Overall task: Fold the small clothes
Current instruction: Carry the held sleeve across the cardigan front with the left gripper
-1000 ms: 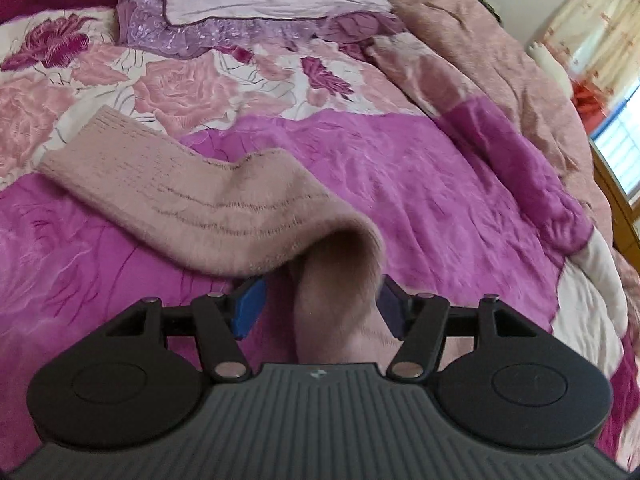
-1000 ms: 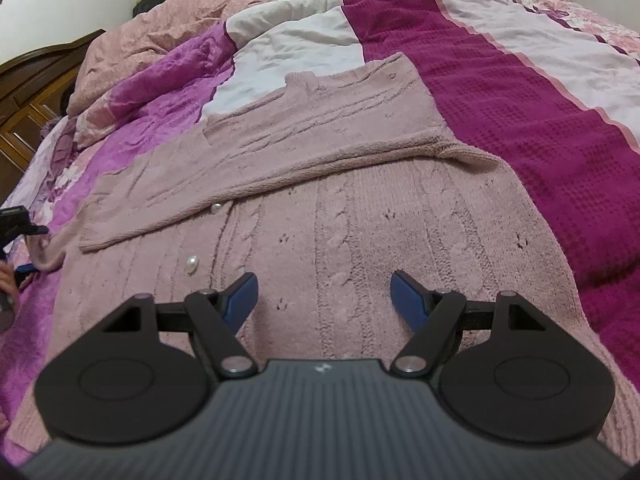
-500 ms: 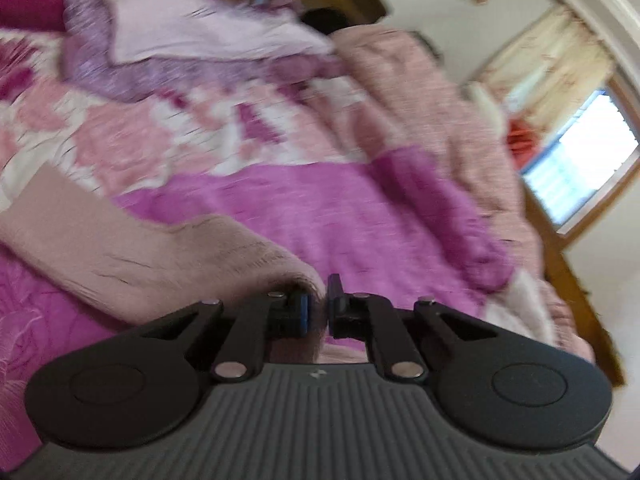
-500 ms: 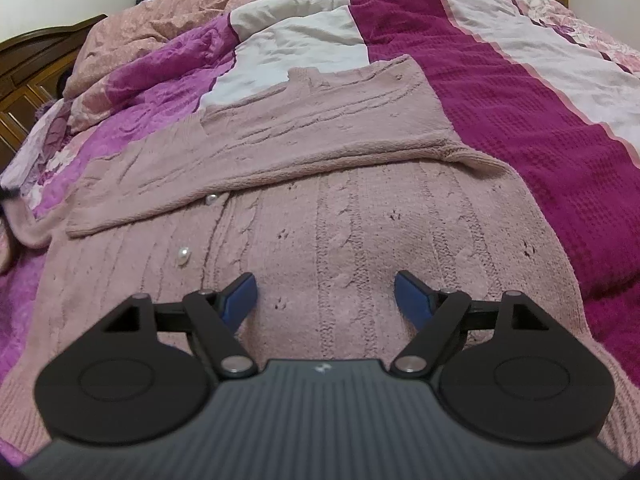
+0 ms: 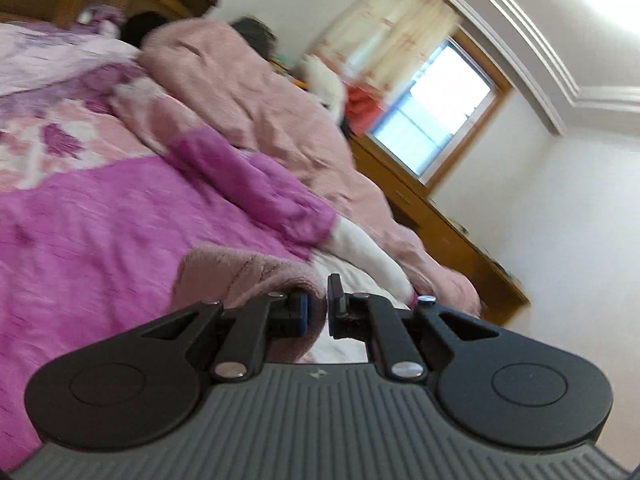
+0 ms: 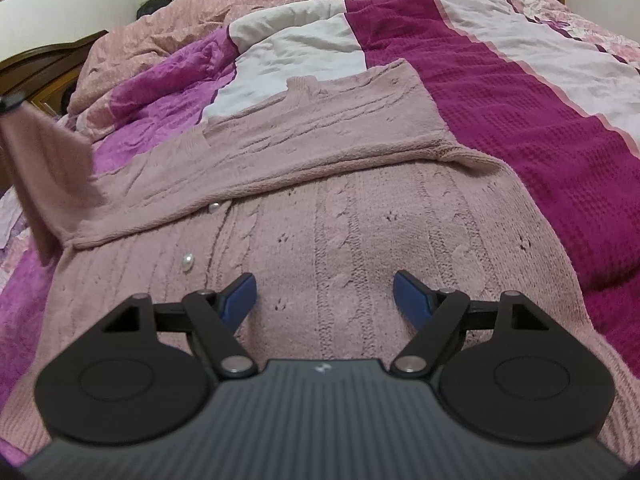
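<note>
A small pink cable-knit cardigan (image 6: 360, 224) with pearl buttons lies on the bed, one sleeve folded across its chest. My right gripper (image 6: 324, 296) is open and empty, low over the cardigan's lower body. My left gripper (image 5: 316, 312) is shut on the other pink sleeve (image 5: 240, 276) and holds it lifted off the bed. In the right wrist view the lifted sleeve (image 6: 44, 168) hangs at the far left, still joined to the cardigan.
The bed carries a magenta, white and floral quilt (image 6: 520, 112) and a heaped pink blanket (image 5: 256, 92) at the far side. A wooden dresser (image 5: 436, 216) and a window (image 5: 432, 108) stand beyond the bed. A dark wooden headboard (image 6: 44, 68) is at the left.
My left gripper closed on the sleeve, then lifted and tilted it upward, so the sleeve now hangs raised. My right gripper stayed open and nearly still over the cardigan.
</note>
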Action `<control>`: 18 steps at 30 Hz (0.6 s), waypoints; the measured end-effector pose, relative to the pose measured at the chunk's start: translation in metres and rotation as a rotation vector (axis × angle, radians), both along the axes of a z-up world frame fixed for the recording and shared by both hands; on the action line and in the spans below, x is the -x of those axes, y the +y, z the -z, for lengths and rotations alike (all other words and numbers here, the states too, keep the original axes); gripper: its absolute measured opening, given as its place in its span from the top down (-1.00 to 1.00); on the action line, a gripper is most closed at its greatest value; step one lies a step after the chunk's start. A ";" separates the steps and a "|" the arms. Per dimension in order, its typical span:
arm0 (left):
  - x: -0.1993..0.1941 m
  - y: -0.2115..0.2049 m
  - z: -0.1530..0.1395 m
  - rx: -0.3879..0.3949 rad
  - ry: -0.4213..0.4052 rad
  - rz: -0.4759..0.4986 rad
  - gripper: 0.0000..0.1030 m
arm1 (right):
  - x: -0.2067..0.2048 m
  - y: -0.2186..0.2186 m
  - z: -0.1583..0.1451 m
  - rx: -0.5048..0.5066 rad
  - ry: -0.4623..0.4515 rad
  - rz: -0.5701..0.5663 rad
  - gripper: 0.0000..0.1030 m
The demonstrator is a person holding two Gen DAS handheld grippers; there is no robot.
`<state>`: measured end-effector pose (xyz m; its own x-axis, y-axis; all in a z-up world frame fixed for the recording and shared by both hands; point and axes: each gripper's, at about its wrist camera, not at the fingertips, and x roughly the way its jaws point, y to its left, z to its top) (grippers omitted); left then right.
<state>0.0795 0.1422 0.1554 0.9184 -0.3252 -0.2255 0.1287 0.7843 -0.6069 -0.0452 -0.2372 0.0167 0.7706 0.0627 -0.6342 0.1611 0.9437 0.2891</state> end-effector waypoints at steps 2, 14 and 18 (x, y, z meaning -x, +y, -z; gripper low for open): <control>-0.002 -0.025 0.005 -0.019 0.008 0.039 0.82 | 0.001 -0.001 0.000 -0.008 -0.004 0.001 -0.50; -0.047 -0.133 0.112 -0.228 0.332 0.193 0.79 | 0.004 -0.012 0.005 -0.086 -0.038 0.012 -0.51; -0.056 -0.135 0.145 -0.224 0.426 0.215 0.64 | 0.004 -0.011 0.007 -0.086 -0.046 0.011 -0.51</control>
